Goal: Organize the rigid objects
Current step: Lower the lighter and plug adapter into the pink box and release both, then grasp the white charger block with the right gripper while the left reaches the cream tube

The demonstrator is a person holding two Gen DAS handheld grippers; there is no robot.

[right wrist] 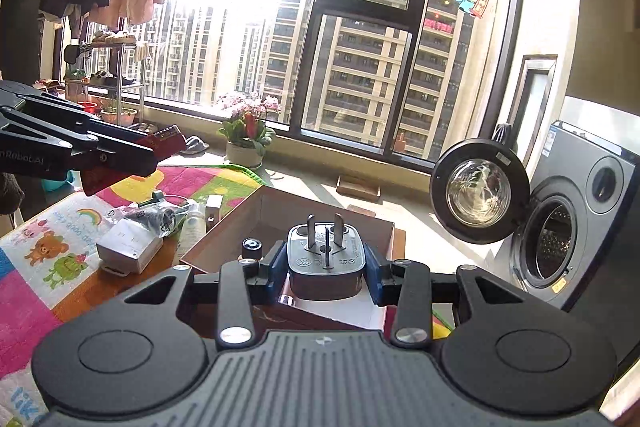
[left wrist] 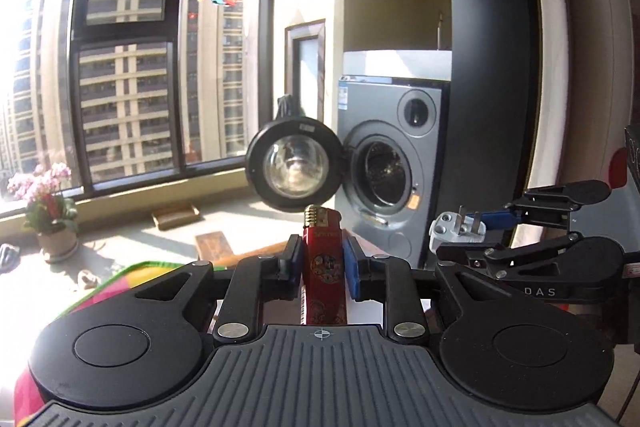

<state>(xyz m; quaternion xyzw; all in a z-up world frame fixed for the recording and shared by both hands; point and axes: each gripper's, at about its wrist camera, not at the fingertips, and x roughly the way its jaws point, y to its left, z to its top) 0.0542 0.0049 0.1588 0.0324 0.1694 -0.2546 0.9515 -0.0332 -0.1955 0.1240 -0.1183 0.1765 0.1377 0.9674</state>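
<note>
My left gripper [left wrist: 322,253] is shut on a red lighter [left wrist: 323,259] with a gold top, held upright in the air. It also shows in the right wrist view [right wrist: 160,143] at the left. My right gripper [right wrist: 326,263] is shut on a grey plug adapter [right wrist: 326,259], prongs pointing forward, above an open brown cardboard box [right wrist: 280,211]. The adapter shows in the left wrist view [left wrist: 456,229] at the right, held by the right gripper [left wrist: 480,223].
A small table holds a white box [right wrist: 128,247], a bagged dark item [right wrist: 156,217], a clear bottle [right wrist: 194,227] and a small black-capped bottle [right wrist: 251,247]. A colourful play mat [right wrist: 60,247] lies on the floor. A washing machine [right wrist: 576,227] stands at the right, door open. A flower pot [right wrist: 244,143] sits by the window.
</note>
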